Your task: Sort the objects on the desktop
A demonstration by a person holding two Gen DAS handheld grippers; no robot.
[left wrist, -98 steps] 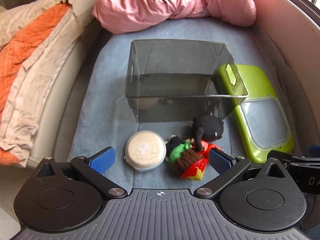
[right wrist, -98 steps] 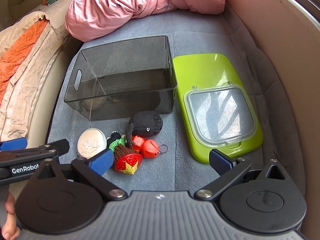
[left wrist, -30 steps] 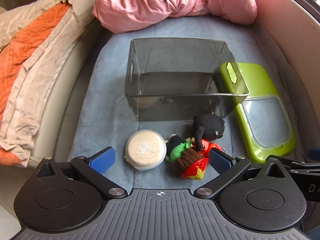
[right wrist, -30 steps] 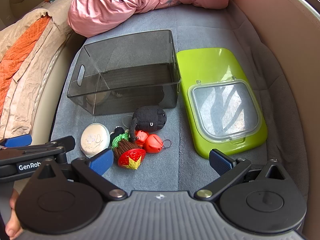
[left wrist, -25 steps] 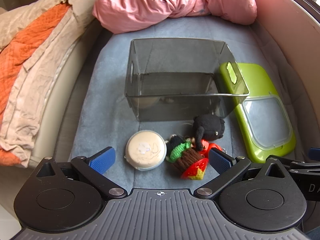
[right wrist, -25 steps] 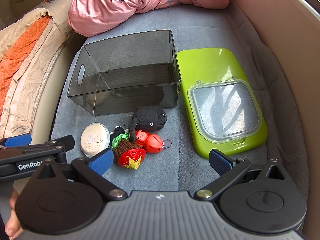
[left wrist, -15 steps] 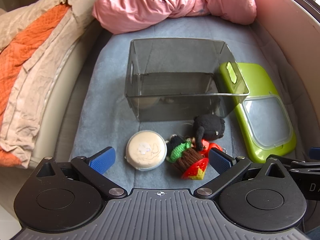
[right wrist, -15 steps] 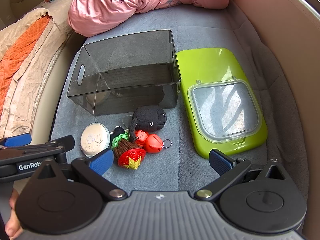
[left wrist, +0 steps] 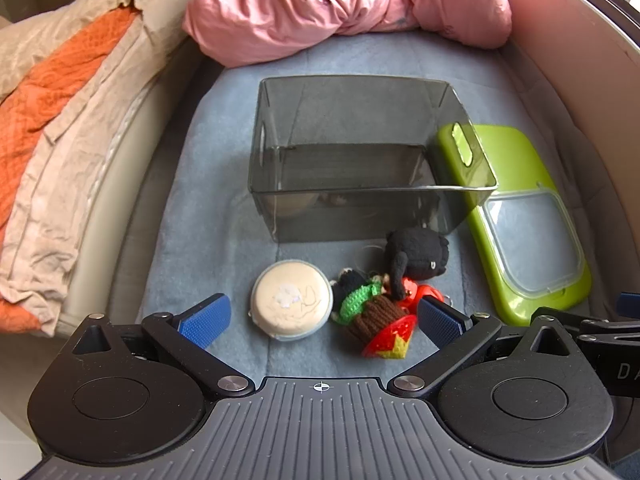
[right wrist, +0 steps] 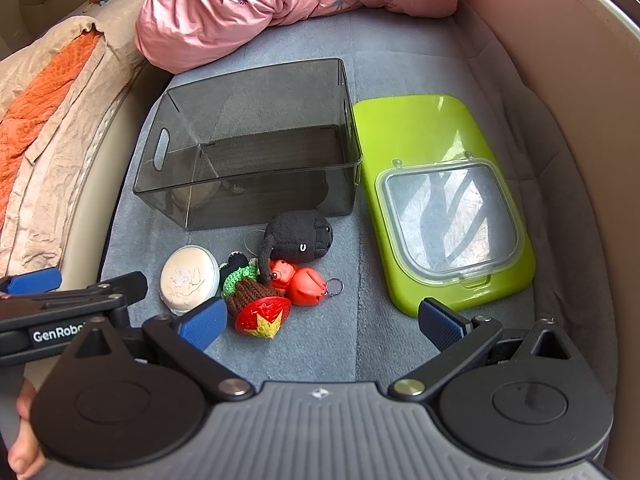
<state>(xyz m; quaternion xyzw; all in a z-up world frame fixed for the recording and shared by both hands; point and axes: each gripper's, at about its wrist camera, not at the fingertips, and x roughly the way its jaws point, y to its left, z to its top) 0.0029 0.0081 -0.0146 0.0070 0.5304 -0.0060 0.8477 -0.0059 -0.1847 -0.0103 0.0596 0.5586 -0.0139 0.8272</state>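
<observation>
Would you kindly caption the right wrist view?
Open hand-held gripper facing toys, a grey bin and green lid.

Open-topped smoky bin (right wrist: 256, 144) unobstructed above, toy cluster (right wrist: 280, 276) crowding its front wall (green lid (right wrist: 440, 200) flanking right)

Materials, as seen:
Smoky translucent glossy plastic bin (right wrist: 248, 136); glossy green plastic lid (right wrist: 416, 132); knitted yarn toys (right wrist: 256, 300); matt fleece mat (right wrist: 360, 344); crumpled pink cloth (left wrist: 344, 4).

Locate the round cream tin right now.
The round cream tin lies on the grey mat in front of the smoky bin, just left of the crocheted toys.
</observation>
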